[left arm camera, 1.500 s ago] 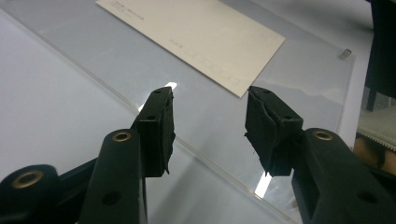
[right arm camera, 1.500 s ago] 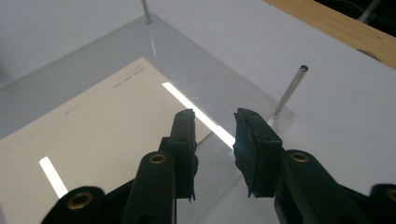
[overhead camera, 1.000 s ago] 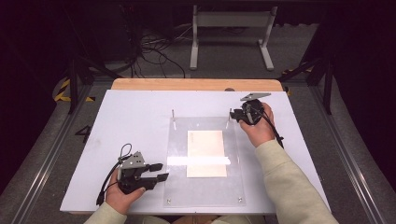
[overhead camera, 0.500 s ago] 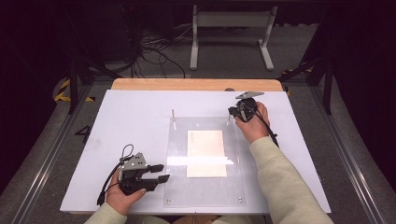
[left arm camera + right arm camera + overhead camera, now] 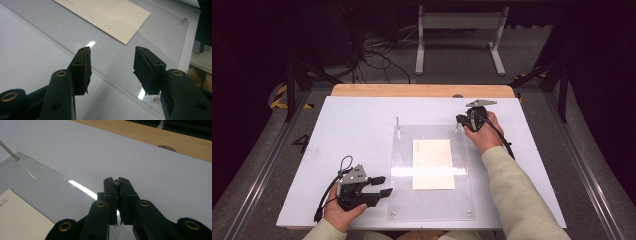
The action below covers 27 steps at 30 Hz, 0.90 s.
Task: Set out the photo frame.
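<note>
Acrylic plate (image 5: pixel 430 172), clear and flat, lies in the middle of the white worktop (image 5: pixel 352 125), and a cream paper card (image 5: pixel 433 163) lies under or on it, near its centre. Thin metal pins stand at the plate's corners: one pin (image 5: pixel 397 121) rises at the far left corner, and short studs (image 5: pixel 392 215) show at the near corners. At the far right corner the right tongs (image 5: pixel 460 120) are pressed together on the top of another pin (image 5: pixel 116 181); in the right gripper view its small round metal head shows just between the two black tips. The person's right hand (image 5: pixel 482 135) holds these tongs, with a pale sleeve (image 5: pixel 517 195) behind it. The left tongs (image 5: pixel 383 185) rest near the plate's near left edge, held in the left hand (image 5: pixel 343 212); their jaws stand wide apart and hold nothing, pointing over the plate's edge toward the card. A wooden strip (image 5: pixel 422 90) borders the far side of the worktop.
</note>
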{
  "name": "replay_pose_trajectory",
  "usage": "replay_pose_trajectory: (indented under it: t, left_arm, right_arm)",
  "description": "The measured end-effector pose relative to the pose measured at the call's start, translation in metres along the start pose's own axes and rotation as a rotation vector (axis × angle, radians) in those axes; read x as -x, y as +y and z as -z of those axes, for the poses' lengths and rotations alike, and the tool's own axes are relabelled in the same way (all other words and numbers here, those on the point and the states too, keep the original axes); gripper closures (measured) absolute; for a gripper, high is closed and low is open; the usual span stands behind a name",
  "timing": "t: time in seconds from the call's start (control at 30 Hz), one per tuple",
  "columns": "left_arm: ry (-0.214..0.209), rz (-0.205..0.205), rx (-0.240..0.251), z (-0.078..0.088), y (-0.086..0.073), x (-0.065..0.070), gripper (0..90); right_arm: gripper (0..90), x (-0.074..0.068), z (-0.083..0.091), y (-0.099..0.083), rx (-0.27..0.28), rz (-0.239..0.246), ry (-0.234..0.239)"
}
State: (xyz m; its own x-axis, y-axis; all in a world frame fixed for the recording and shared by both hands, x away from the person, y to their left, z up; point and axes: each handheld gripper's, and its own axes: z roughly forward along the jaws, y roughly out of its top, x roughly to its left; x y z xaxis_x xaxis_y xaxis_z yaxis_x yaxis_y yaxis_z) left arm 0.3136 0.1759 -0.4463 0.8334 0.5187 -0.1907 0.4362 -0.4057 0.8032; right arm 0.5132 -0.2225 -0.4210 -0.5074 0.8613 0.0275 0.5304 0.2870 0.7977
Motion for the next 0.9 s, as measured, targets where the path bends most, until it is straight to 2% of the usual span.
replay_pose_trajectory:
  t: [0.1,0.4,0.5,0.6,0.63,0.7,0.77,0.9]
  left_arm:
    - [0.007,0.005,0.001,0.003,-0.002,0.000,48.5]
    - [0.051,-0.001,0.005,0.010,-0.007,0.001,44.8]
    - [0.089,-0.051,0.024,0.011,-0.010,0.001,42.3]
    - [0.099,-0.061,0.041,0.010,-0.012,0.001,44.1]
    - [0.114,-0.080,0.043,0.010,-0.012,0.001,44.4]
    - [0.145,-0.153,0.077,0.009,-0.013,0.004,47.9]
    - [0.157,-0.206,0.102,0.008,-0.013,0.004,47.4]
    - [0.151,-0.199,0.081,0.004,-0.014,0.003,42.2]
  right_arm:
    - [85.2,0.000,-0.004,0.003,-0.005,-0.018,-0.020]
    - [85.2,0.006,-0.009,0.008,-0.024,-0.054,-0.007]
    - [85.2,0.009,-0.011,0.010,-0.029,-0.070,0.000]
    - [85.2,0.010,-0.014,0.012,-0.036,-0.084,0.001]
    - [85.2,0.011,-0.014,0.013,-0.040,-0.091,0.002]
    - [85.2,0.012,-0.015,0.014,-0.047,-0.102,0.007]
    - [85.2,0.013,-0.016,0.015,-0.050,-0.118,0.010]
    - [85.1,0.014,-0.017,0.017,-0.065,-0.130,0.009]
